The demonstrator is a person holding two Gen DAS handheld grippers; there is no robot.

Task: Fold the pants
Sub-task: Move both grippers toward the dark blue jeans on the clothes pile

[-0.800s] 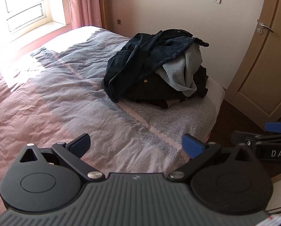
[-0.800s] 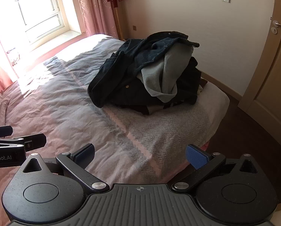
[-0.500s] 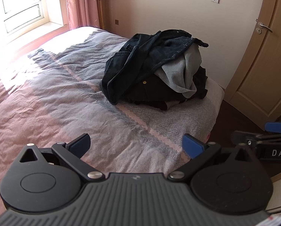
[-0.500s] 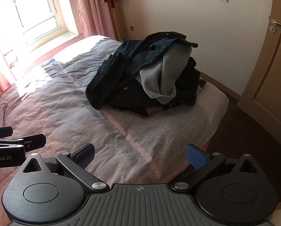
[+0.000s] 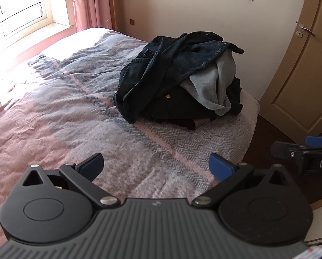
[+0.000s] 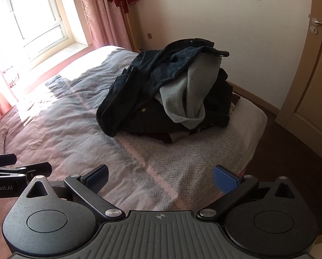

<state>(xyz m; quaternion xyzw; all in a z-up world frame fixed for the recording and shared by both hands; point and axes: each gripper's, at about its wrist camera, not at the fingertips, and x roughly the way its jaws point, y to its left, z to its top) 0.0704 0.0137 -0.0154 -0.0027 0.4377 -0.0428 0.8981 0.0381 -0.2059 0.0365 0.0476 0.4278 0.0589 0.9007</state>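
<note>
Dark denim pants heaped with other clothes near the bed's far corner, both my grippers empty.

The pants drape over a light grey sweatshirt and darker garments, the pile resting on the grey-and-pink herringbone bedspread close to the cream wall. My left gripper hovers above the near bed edge with its 2 blue-padded fingers spread wide, grasping nothing. My right gripper is beside it, fingers likewise spread and free. Both are well apart from the pile. A wooden door stands right; a sunlit window left.
</note>
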